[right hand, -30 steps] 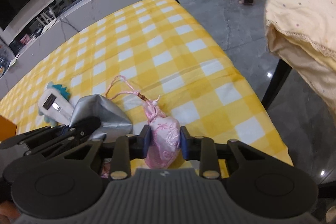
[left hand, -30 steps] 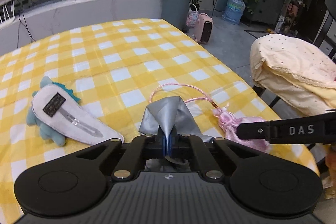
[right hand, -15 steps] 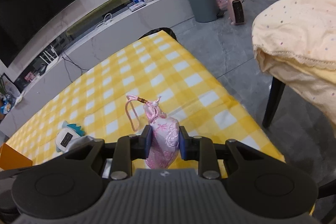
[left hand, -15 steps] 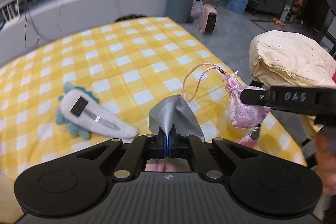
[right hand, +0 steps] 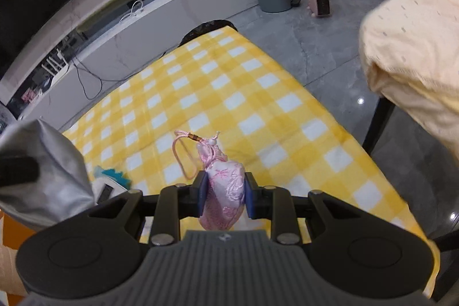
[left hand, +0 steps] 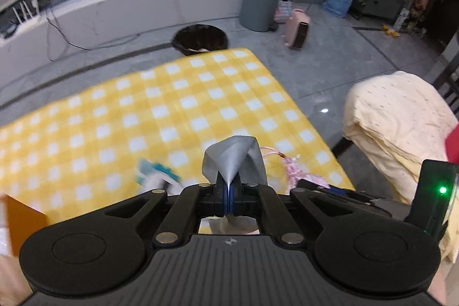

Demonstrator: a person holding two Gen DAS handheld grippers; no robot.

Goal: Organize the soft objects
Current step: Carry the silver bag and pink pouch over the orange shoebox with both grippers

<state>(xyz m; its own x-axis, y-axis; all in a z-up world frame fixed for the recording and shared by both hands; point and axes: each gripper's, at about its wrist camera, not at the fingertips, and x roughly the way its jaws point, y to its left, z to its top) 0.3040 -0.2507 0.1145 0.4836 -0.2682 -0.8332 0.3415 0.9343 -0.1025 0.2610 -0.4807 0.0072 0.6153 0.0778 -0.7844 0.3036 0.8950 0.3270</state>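
Left wrist view shows the left gripper pinching grey cloth aloft over the checked table, the right gripper clamping the pink pouch; carry both level, grips firm, toward the orange box.

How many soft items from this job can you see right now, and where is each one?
3. The silver pouch is pinched in the left gripper, the pink sachet is clamped in the right gripper, and the blue plush case lies on the yellow checked tablecloth. Others may be hidden.
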